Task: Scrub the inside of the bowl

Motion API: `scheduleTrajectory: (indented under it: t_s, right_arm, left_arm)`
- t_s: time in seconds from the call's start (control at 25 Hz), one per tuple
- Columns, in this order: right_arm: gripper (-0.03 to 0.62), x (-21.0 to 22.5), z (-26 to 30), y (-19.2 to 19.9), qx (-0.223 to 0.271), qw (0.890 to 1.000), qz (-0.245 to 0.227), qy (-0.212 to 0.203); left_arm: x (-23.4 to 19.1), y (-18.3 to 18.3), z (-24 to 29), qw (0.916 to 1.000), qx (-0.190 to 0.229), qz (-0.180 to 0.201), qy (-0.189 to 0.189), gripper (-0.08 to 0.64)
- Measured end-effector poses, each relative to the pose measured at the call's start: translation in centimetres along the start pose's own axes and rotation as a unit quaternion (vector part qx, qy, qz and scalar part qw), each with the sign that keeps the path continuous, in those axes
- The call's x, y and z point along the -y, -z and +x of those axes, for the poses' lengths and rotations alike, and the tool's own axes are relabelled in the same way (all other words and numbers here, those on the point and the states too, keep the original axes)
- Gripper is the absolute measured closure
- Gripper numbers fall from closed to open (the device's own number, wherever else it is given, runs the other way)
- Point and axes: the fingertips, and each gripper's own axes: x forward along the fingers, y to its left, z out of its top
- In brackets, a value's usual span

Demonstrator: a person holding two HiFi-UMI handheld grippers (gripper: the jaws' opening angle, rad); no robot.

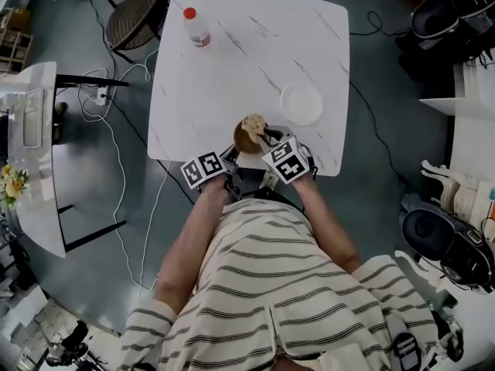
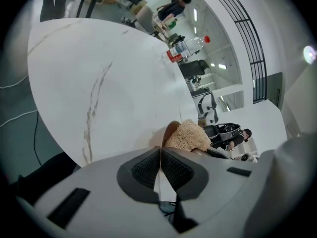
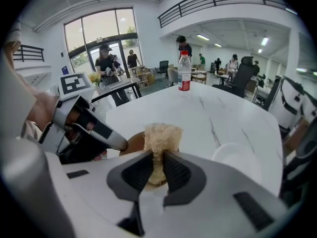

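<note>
Nearest: the person's forearms, in a striped top (image 1: 271,284), reach to the near edge of the white marbled table (image 1: 232,68).

Left gripper (image 2: 161,165): jaws drawn together, pinching the thin rim of the brown bowl (image 2: 170,131). The head view shows it at the bowl's near left side.

Right gripper (image 3: 157,170): jaws nearly closed, clamped on the lower part of a tan fibrous scrubber (image 3: 162,134). The scrubber's tuft stands above the pads.

Bowl sits on the table just inside the near edge, between the 2 grippers. The scrubber rests inside it, and its top shows above the rim.

Beyond, to the right: 1 white plate (image 1: 301,103) lies flat on the table, near the bowl but apart from it.

Far left corner of the table: 1 clear bottle (image 1: 196,26) with a red cap and red label, upright, well apart from the bowl.

Past the table's far left edge: a dark woven chair (image 1: 135,18) on the grey floor.
</note>
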Motion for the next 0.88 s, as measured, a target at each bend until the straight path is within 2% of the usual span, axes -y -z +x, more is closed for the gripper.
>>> scheduleTrajectory:
  t_s: [0.24,0.44,0.6,0.76,0.88]
  right_arm:
    - [0.526,-0.1,0.4,-0.2,0.031,0.997,0.064,0.008]
    - [0.526,-0.8,1.0,-0.5,0.031,0.996,0.085,0.006]
    - [0.526,-1.5,1.7,-1.1,0.037,0.992,0.118,-0.012]
    - [0.526,-2.1,2.2,-1.1,0.044,0.982,0.180,-0.047]
    - [0.526,-2.4,2.2,-0.9,0.044,0.975,0.207,-0.062]
  left_arm:
    - [0.1,0.1,0.1,1.0000,-0.003,0.006,0.002,0.549]
    - [0.3,0.3,0.1,0.9999,-0.005,0.008,0.005,0.548]
    - [0.2,0.3,0.0,0.9999,-0.004,0.008,0.006,0.548]
    - [-0.1,0.0,-0.2,1.0000,0.001,0.002,0.009,0.548]
    - [-0.2,0.0,-0.3,0.9999,0.000,0.003,0.011,0.548]
